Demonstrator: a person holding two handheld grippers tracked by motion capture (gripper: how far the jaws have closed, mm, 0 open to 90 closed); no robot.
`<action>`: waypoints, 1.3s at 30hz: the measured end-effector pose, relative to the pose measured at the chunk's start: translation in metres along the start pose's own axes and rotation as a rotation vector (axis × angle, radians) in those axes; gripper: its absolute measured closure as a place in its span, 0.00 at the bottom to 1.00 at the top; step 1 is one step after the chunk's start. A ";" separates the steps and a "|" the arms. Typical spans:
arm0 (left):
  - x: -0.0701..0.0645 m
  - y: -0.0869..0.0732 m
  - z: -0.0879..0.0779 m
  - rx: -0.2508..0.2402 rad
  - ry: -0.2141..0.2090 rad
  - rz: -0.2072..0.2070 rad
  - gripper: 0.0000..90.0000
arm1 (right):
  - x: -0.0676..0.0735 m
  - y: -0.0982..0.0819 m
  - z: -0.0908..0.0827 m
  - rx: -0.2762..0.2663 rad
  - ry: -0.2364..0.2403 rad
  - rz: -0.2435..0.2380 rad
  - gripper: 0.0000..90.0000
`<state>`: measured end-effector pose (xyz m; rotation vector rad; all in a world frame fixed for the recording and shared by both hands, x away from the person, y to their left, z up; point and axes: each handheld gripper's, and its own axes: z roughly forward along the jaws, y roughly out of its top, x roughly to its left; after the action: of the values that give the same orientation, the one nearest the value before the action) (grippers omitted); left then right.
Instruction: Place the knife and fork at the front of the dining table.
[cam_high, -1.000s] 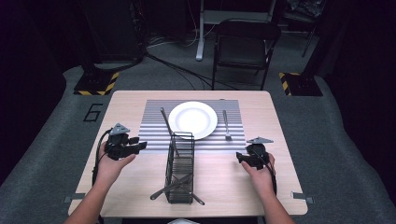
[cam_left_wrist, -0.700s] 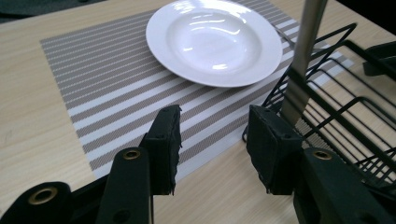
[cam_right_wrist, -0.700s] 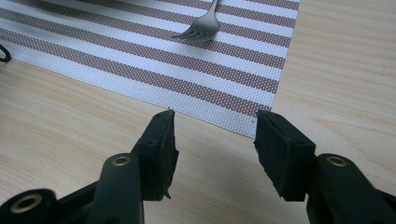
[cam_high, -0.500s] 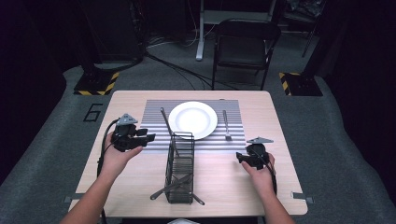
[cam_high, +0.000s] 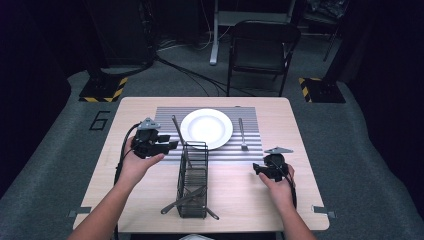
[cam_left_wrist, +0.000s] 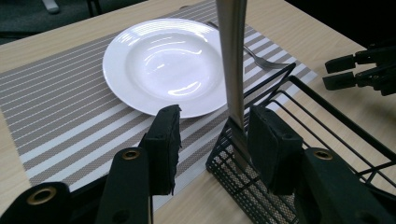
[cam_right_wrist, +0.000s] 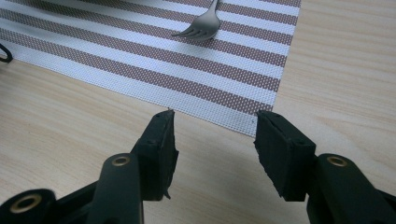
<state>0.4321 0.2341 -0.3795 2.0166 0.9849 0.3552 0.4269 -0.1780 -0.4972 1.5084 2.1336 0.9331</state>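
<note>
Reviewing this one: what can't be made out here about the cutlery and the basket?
- Upright utensil in the wire basket, left gripper view: its top is cut off by the upper edge, its lower end blurred behind the mesh; knife or spoon is unclear.
- Fork, right gripper view: handle cut off by the top edge.
- Pieces lying in the basket, high view: too small to identify.

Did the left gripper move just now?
Yes. The left gripper has moved up the table toward the plate and closer to the black wire basket.
</note>
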 end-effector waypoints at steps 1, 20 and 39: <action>0.000 0.000 0.000 0.000 0.000 0.000 0.60 | 0.000 0.000 0.000 0.000 0.000 0.000 0.52; -0.013 0.004 0.031 0.001 -0.049 -0.017 0.69 | -0.002 0.000 0.001 0.006 0.009 0.013 0.52; -0.019 -0.002 0.034 -0.039 -0.019 -0.003 0.88 | -0.006 -0.001 0.002 0.008 0.013 0.006 0.52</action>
<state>0.4376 0.2012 -0.3991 1.9794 0.9619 0.3504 0.4293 -0.1828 -0.4993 1.5176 2.1453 0.9403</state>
